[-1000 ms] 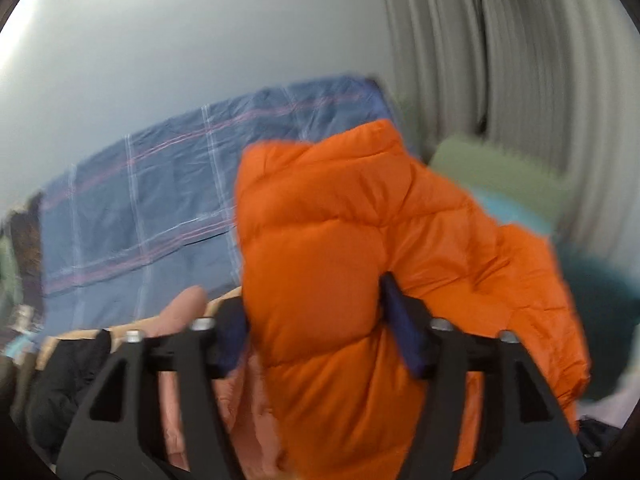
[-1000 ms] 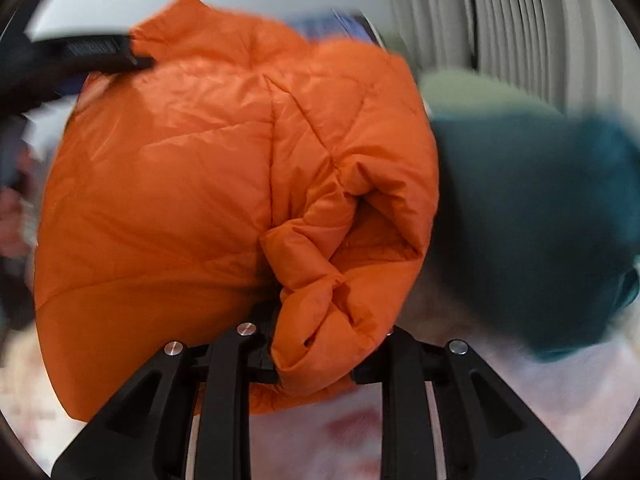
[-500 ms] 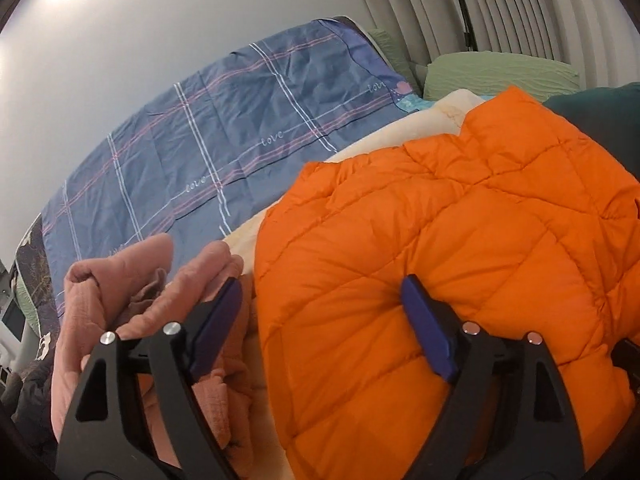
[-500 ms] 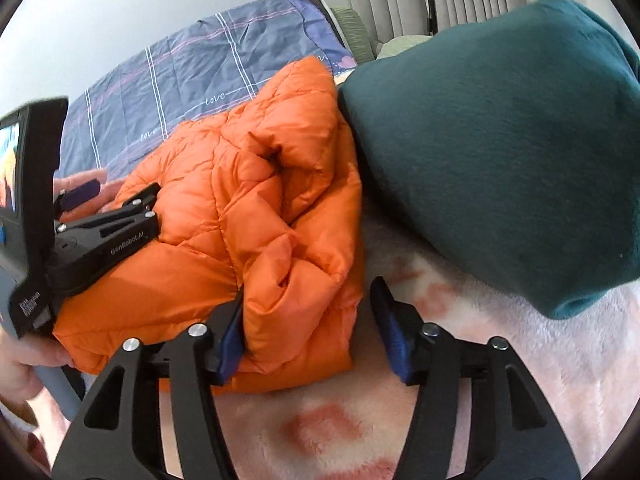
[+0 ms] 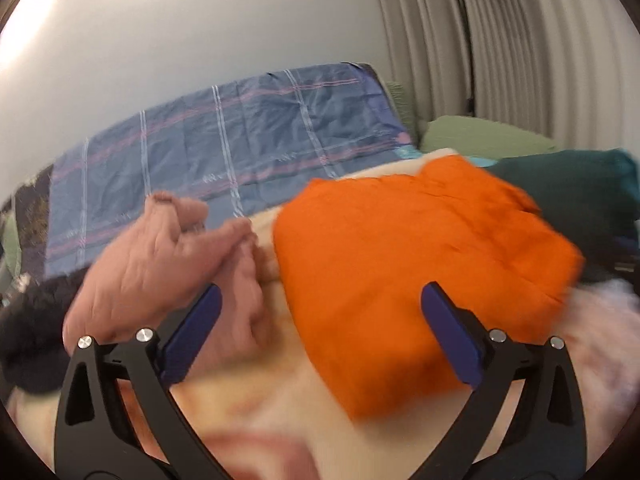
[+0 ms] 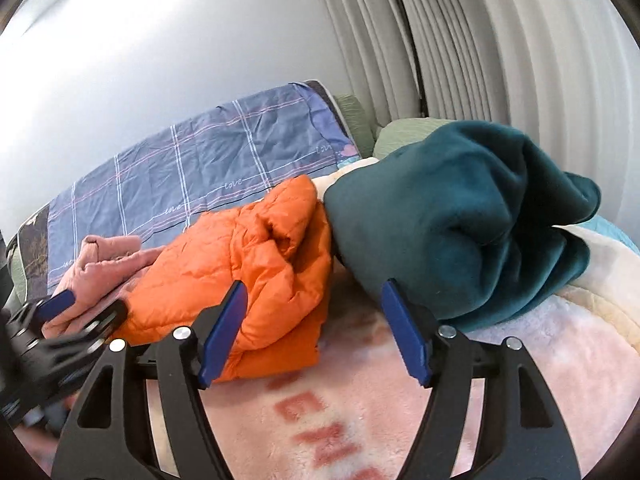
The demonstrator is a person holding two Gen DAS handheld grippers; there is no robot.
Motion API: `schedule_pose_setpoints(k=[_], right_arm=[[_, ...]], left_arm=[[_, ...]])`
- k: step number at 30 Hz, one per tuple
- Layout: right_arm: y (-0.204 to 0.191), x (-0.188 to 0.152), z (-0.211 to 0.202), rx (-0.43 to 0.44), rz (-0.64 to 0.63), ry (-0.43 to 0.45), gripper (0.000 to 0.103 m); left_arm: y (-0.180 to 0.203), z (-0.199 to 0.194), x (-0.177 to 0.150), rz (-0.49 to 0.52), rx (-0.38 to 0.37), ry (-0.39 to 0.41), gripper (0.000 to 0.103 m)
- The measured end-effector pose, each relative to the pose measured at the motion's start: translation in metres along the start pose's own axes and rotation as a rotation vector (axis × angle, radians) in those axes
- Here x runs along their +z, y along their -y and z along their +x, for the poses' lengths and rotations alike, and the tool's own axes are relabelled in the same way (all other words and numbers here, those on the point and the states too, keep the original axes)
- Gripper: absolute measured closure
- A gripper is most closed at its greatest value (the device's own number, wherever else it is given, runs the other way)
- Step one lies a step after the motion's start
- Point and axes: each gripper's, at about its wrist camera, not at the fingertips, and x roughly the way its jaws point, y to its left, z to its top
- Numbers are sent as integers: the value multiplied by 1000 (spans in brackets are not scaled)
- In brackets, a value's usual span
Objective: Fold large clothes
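The folded orange puffer jacket (image 5: 420, 272) lies on the bed, also seen in the right wrist view (image 6: 248, 256). My left gripper (image 5: 320, 316) is open with its jaws still opening. The jacket's near corner lies between the blue pads, and neither pad presses on it. My right gripper (image 6: 316, 328) is open and its jaws are still opening. Its left pad stands just in front of the jacket's right edge without gripping it. The left gripper (image 6: 86, 312) shows blurred at the left of the right wrist view.
A pink garment (image 5: 160, 264) and a black one (image 5: 28, 340) lie left of the jacket. A teal fleece (image 6: 460, 220) is heaped to its right. Behind are a blue plaid sheet (image 5: 240, 168), a green pillow (image 5: 480, 140), the wall and curtains. A pink blanket (image 6: 320, 440) covers the near bed.
Both grippers let go of the orange jacket, which came down from the air onto the bed. Both drew back from it and their jaws widened.
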Motion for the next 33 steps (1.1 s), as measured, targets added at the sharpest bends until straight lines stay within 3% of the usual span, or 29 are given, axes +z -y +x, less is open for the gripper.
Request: schedule_pose_setpoints(k=[4, 8, 13, 15, 21, 26, 33], right_arm=[[-5, -3, 6, -16, -30, -14, 33], [-15, -9, -14, -123, -61, -28, 33], [-38, -27, -108, -154, -153, -20, 32], [-43, -33, -150, -137, -139, -2, 23], [-62, -42, -263, -119, -129, 79, 16], [-82, -57, -315, -47, -146, 38, 12], [-97, -71, -367, -71, -169, 89, 12]], left_arm=[[9, -39, -13, -12, -38, -35, 2], [11, -80, -24, 20, -40, -33, 2], [1, -141, -31, -5, -57, -9, 2], [-7, -166, -32, -35, -66, 5, 2], [-4, -242, -48, 15, -70, 30, 2], [-5, -301, -70, 29, -96, 49, 2], [-20, -369, -94, 1, -72, 125, 2]])
